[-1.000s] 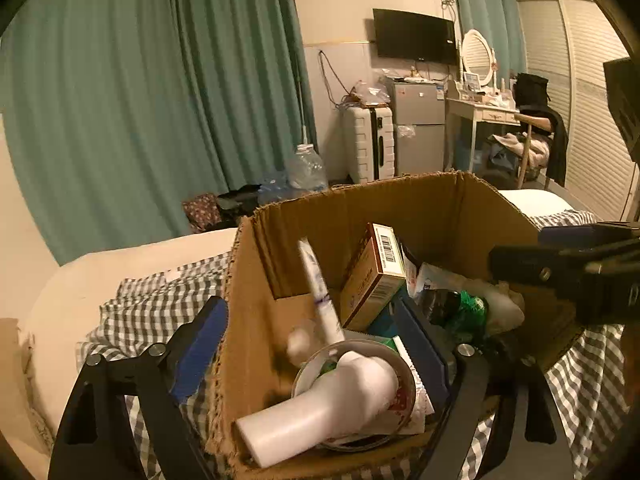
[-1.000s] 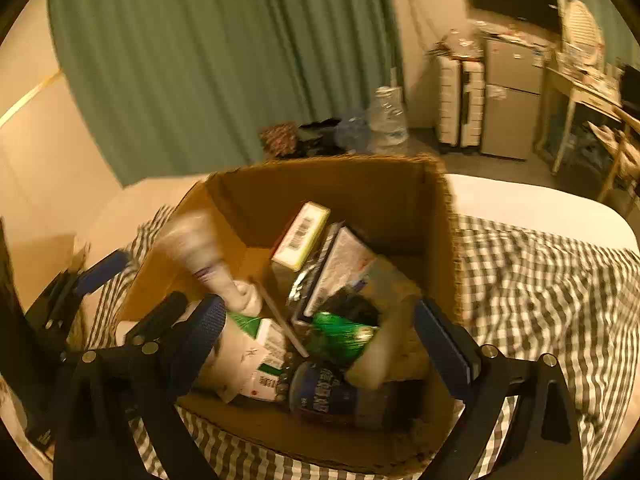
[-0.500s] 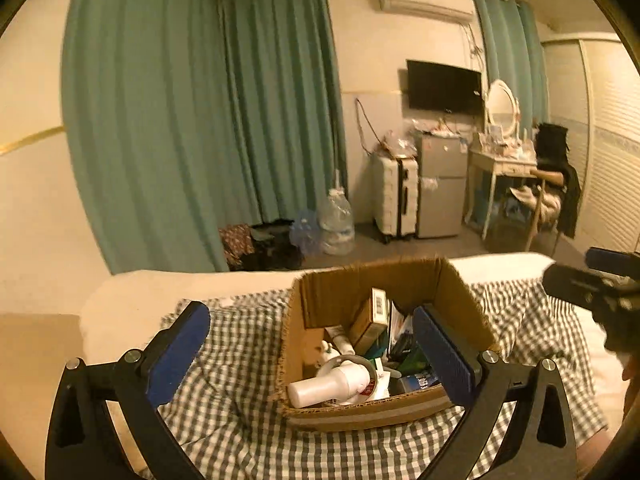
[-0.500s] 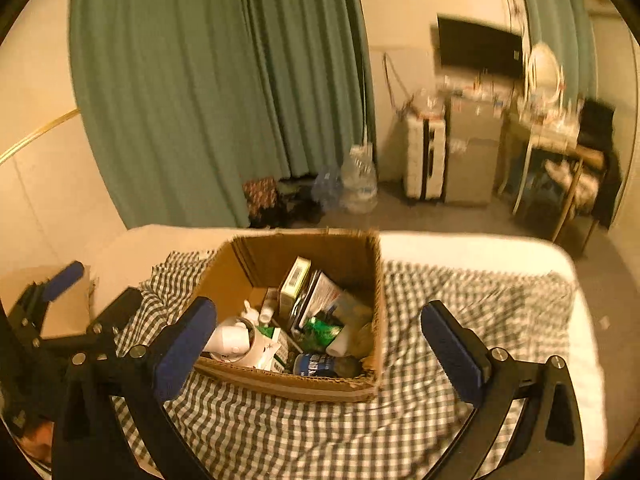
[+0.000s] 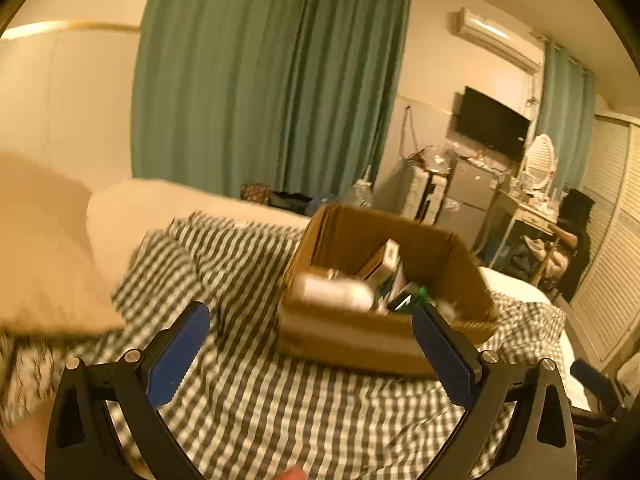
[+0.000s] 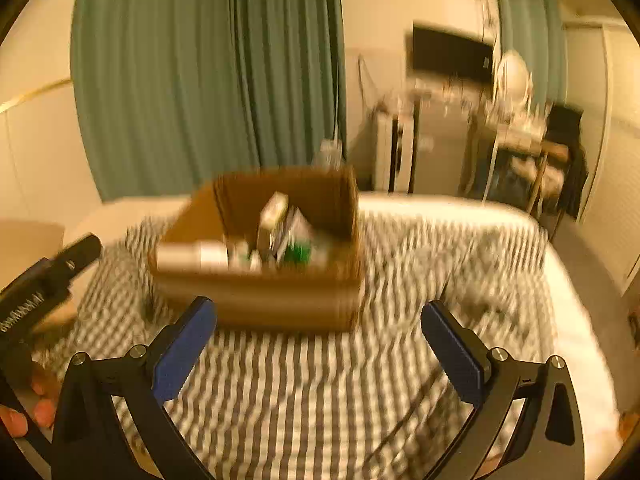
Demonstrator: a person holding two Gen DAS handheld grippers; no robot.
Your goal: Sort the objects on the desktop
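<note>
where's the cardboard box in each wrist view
Left wrist: the cardboard box sits right of centre on the checked cloth.
Right wrist: the same box sits left of centre, blurred.
Shared landmark: the green curtain behind it in both views.

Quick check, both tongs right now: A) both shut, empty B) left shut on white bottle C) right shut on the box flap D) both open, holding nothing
D: left tongs and right tongs are spread wide with only checked cloth between the pads, short of the cardboard box.
</note>
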